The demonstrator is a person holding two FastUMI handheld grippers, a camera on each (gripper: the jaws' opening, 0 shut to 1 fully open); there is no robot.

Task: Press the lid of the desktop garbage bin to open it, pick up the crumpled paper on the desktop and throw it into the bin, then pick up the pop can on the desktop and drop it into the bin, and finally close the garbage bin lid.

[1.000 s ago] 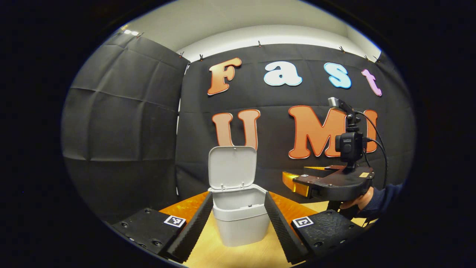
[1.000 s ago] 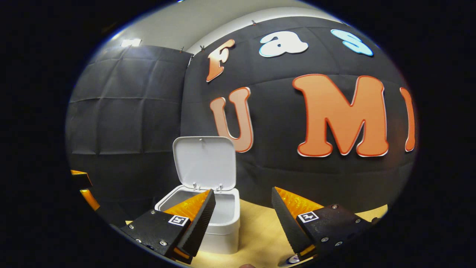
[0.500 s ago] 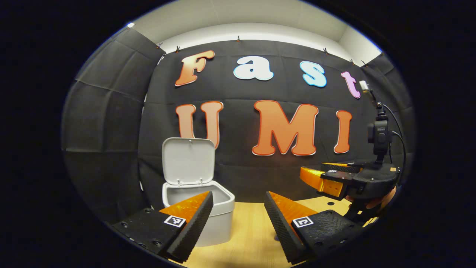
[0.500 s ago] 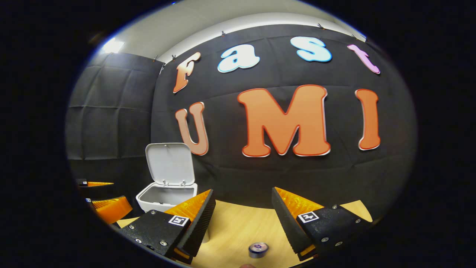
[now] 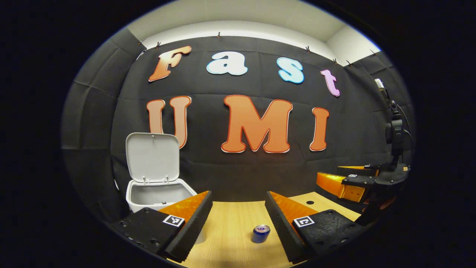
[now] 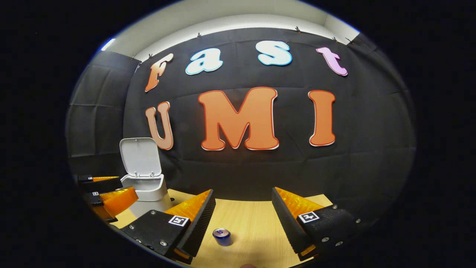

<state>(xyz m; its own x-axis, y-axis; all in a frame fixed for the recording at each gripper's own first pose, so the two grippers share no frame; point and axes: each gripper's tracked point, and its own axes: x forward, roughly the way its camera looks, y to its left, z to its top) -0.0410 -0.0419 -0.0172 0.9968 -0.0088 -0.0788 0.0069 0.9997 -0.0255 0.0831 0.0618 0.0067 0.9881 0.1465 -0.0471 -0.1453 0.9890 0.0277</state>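
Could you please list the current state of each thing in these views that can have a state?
garbage bin: open, on the desktop.
lid: raised upright at the back of the bin.
pop can: standing upright on the desktop, not held.
left gripper: open, holding nothing.
right gripper: open, holding nothing.

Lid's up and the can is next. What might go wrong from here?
The pop can stands upright and apart from the open right gripper; a finger nudging it could tip it and send it rolling. The bin sits well off to the left with its lid upright, which a careless carry might knock shut.
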